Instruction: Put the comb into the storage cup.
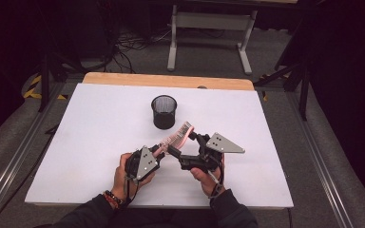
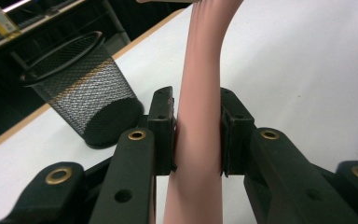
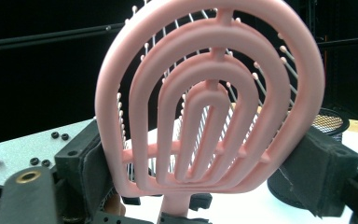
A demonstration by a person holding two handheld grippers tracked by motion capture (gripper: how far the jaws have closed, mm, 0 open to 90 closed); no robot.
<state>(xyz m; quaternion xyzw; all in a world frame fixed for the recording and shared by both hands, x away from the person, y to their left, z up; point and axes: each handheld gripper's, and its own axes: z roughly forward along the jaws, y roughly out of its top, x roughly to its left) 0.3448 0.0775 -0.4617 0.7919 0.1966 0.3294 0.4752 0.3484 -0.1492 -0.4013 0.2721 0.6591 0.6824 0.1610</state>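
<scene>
A pink hairbrush (image 1: 178, 135) hangs above the white table top (image 1: 90, 142), between my two grippers. My left gripper (image 1: 163, 151) is shut on its handle (image 2: 198, 116), with a black pad pressed on each side. My right gripper (image 1: 190, 138) comes in from the right, and its jaws hold the wide oval head (image 3: 209, 107) at both edges. The right gripper view faces the ribbed back of the head, with the bristles pointing away. A black mesh cup (image 1: 164, 111) stands upright on the table just beyond the brush.
The mesh cup (image 2: 84, 98) sits near the left gripper's jaws and shows behind the brush head at the right (image 3: 331, 123). A wooden strip (image 1: 171, 80) runs along the table's far edge. Beyond it are cables and a grey frame's legs (image 1: 173, 42).
</scene>
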